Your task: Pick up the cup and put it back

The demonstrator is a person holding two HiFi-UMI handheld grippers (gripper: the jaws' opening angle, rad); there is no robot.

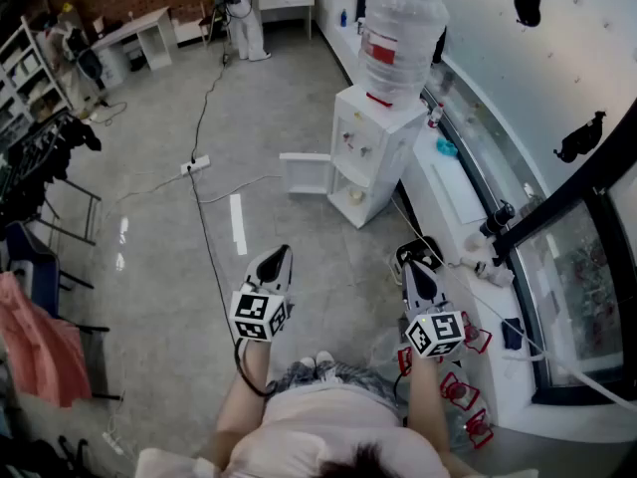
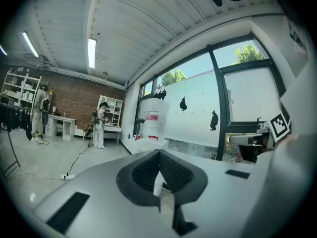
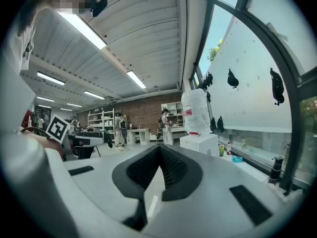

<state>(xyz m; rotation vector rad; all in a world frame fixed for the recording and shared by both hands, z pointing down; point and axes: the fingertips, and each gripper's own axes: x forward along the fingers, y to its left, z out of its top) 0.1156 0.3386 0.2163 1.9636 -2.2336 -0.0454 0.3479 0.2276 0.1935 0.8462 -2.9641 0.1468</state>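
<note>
While the left tongs (image 1: 283,255) and right tongs (image 1: 414,267) are pressed together, empty, no cup is clearly seen; a light one is likely, best pinched gently by its wall.

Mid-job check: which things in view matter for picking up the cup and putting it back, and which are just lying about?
For the job:
- left tool, shut, empty
- right tool, shut, empty
- pale cup-like thing in the open lower compartment of the water dispenser

Lying about:
- power strip on the floor
- clothes rack
- teal dish on the counter
</note>
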